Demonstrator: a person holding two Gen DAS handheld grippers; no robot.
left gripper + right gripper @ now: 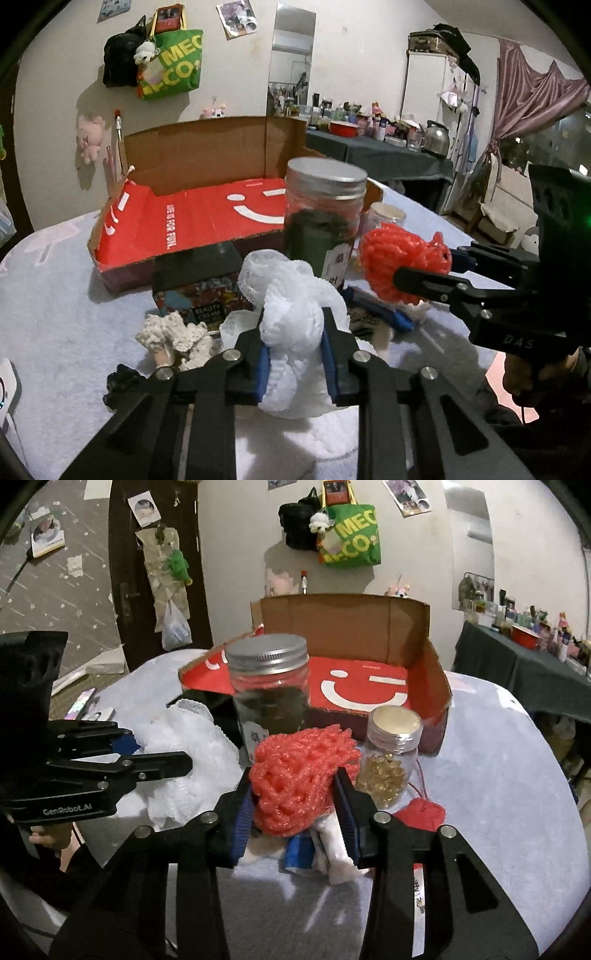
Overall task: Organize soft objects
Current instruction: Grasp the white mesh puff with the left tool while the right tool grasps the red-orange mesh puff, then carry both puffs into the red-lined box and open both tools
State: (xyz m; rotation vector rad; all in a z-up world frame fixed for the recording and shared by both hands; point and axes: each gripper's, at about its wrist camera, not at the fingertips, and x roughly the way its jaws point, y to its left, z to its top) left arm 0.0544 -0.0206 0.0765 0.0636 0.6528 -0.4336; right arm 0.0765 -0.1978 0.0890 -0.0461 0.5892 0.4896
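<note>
- White netting (291, 332) bunches between the left gripper (295, 363) pads, pinched above the tabletop (55, 306).
- Red netting (299, 779) sits clamped in the right gripper (295, 812), before the jar (269, 694) and box (369, 627).

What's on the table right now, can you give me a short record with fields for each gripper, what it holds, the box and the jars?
left gripper: shut on white foam net
right gripper: shut on red foam net
cardboard box: open, red inside, behind the jars, no net in it
large jar: upright, metal lid on, dark contents
small jar: upright, lid on, amber beads, right of the red net
table cover: pale cloth
</note>
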